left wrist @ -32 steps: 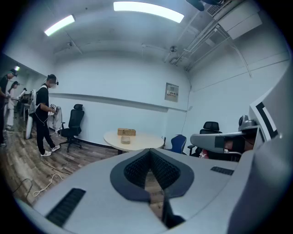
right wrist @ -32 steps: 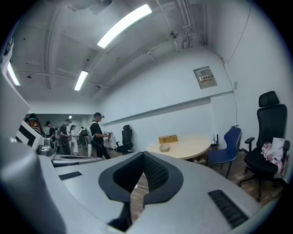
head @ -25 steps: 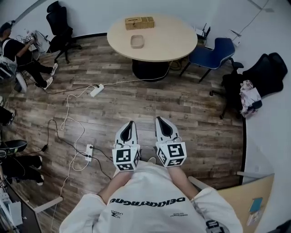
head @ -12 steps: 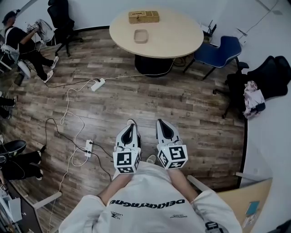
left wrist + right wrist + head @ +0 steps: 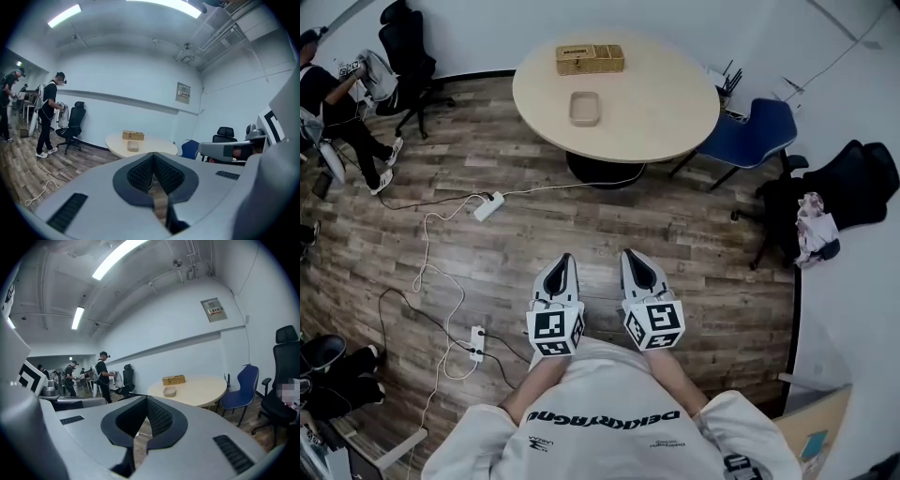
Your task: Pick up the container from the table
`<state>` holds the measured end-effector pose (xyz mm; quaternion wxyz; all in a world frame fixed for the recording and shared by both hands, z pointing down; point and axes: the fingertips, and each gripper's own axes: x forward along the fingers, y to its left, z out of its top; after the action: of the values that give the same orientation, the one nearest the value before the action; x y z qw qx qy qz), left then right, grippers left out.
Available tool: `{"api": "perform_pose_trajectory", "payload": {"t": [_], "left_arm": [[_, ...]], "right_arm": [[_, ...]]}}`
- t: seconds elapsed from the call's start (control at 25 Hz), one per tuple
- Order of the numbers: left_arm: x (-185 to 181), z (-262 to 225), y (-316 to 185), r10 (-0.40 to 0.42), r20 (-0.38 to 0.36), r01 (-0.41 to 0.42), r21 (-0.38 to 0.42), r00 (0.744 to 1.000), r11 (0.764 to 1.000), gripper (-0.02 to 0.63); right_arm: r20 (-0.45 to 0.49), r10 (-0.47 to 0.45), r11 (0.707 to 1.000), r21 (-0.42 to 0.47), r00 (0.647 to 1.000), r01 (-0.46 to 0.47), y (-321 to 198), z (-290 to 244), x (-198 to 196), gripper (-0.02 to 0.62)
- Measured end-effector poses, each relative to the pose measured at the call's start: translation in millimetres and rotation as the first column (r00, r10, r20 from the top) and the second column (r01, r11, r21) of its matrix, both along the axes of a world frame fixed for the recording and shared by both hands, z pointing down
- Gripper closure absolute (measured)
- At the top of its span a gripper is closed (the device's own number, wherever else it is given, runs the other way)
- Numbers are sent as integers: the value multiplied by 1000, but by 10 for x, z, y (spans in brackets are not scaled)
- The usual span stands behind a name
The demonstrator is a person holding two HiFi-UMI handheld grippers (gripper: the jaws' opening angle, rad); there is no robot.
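Observation:
The container (image 5: pixel 584 108), a small shallow beige tray, lies on the round beige table (image 5: pixel 666 112) at the far side of the room, with a brown box (image 5: pixel 590 59) behind it. In the head view, my left gripper (image 5: pixel 565 259) and right gripper (image 5: pixel 631 254) are held side by side over the wooden floor, well short of the table. Both are shut and hold nothing. Beyond the left gripper (image 5: pixel 152 155), the left gripper view shows the container (image 5: pixel 133 146) and box (image 5: pixel 133 135) far off. The right gripper (image 5: pixel 146 400) also points toward the container (image 5: pixel 169 391).
A blue chair (image 5: pixel 751 120) stands at the table's right and a black chair (image 5: pixel 848 173) with cloth on it further right. A power strip (image 5: pixel 487 206) and white cables (image 5: pixel 431 253) cross the floor on the left. A person (image 5: pixel 328 89) and a black chair (image 5: pixel 405 42) are at the far left.
The table and container sit lower and a little larger in the head view than a second ago. Both grippers stay shut side by side in front of the body.

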<state>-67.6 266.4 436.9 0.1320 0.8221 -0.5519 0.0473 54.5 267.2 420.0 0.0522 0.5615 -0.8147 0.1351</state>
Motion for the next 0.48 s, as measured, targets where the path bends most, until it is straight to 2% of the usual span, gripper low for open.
{"api": "perform_pose_trajectory", "payload": {"t": [0.28,0.48], "left_arm": [[-73,-260,-1221,81,22,-82,13,996,997,591],[-218,-344,-1852,105,14,-105,7,994,994,591]], "right_arm": [[-14,36,999,22,999,-35,-1287,-317,-216,563],[-21,60,998,17,998,-60,-1863,-403,-376,563]]}}
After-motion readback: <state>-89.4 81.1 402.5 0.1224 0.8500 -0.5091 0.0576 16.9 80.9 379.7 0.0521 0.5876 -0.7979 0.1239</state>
